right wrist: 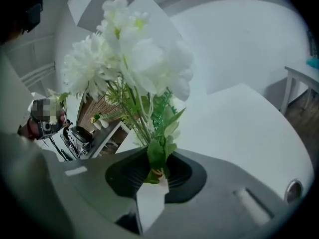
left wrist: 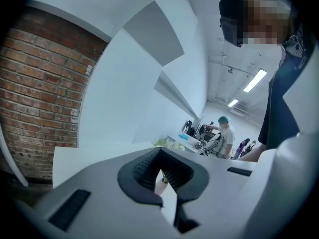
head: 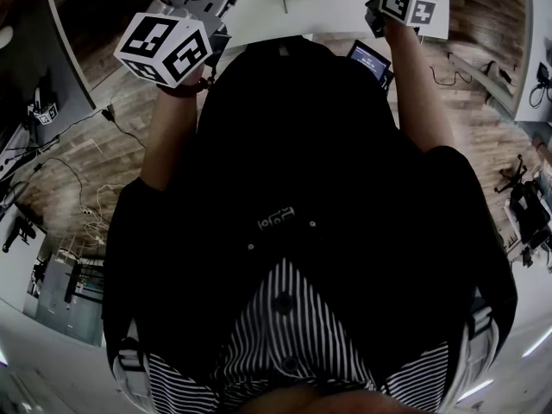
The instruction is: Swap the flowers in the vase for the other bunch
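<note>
A bunch of white artificial flowers [right wrist: 134,59] with green leaves fills the right gripper view. My right gripper [right wrist: 155,176] is shut on the lower stems [right wrist: 152,153], above the white table [right wrist: 239,123]. In the left gripper view my left gripper [left wrist: 163,177] has its jaws close together over the same table [left wrist: 94,156]. A small pale thing shows in the narrow gap, and I cannot tell whether it is pinched. Pale green flowers [left wrist: 169,143] lie far off beyond it. The head view shows only the two marker cubes, left [head: 168,46] and right [head: 405,5]. No vase is clearly in view.
A brick wall [left wrist: 35,93] stands left of the table. Another person [left wrist: 227,133] works at a far bench. Cables [head: 60,171] trail over the wood floor [head: 112,145]. A small screen device [head: 369,59] hangs near my right arm. A side table [right wrist: 301,78] stands at the right.
</note>
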The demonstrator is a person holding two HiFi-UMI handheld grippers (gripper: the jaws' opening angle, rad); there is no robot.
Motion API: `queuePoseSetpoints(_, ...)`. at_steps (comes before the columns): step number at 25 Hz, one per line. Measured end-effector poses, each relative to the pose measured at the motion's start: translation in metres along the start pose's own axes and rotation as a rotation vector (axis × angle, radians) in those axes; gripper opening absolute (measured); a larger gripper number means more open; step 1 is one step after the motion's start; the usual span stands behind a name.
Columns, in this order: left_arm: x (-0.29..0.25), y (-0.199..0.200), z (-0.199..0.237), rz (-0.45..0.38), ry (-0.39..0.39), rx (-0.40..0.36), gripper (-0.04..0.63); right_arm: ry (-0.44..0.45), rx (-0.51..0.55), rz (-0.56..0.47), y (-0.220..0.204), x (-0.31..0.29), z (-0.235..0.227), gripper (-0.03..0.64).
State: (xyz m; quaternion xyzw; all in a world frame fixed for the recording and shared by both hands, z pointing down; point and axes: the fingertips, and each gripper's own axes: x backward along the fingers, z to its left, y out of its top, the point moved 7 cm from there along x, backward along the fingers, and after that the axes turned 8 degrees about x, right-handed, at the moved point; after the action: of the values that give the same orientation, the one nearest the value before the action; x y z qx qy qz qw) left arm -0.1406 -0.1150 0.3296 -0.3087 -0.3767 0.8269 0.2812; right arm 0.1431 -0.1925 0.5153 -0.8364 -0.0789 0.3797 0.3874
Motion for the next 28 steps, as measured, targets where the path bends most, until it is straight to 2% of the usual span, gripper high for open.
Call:
queuePoseSetpoints(10,0.001,0.009,-0.009,-0.017,-0.028,-0.051,0.006,-0.021,0.074,-0.054,0.023,0.028,0.014,0.051)
queuePoseSetpoints(23,-0.02,0.018,-0.042,-0.042,-0.091,-0.091,0.006,-0.023,0.212,-0.232,0.087,0.095,0.044,0.048)
queuePoseSetpoints(26,-0.022,0.02,-0.046,-0.05,-0.09,-0.093,0.006,0.013,0.251,-0.26,0.106,0.111,0.057,0.048)
queuePoseSetpoints(28,-0.021,0.021,-0.047,-0.058,-0.083,-0.092,0.006,0.078,0.285,-0.284,0.12,0.119,0.072,0.048)
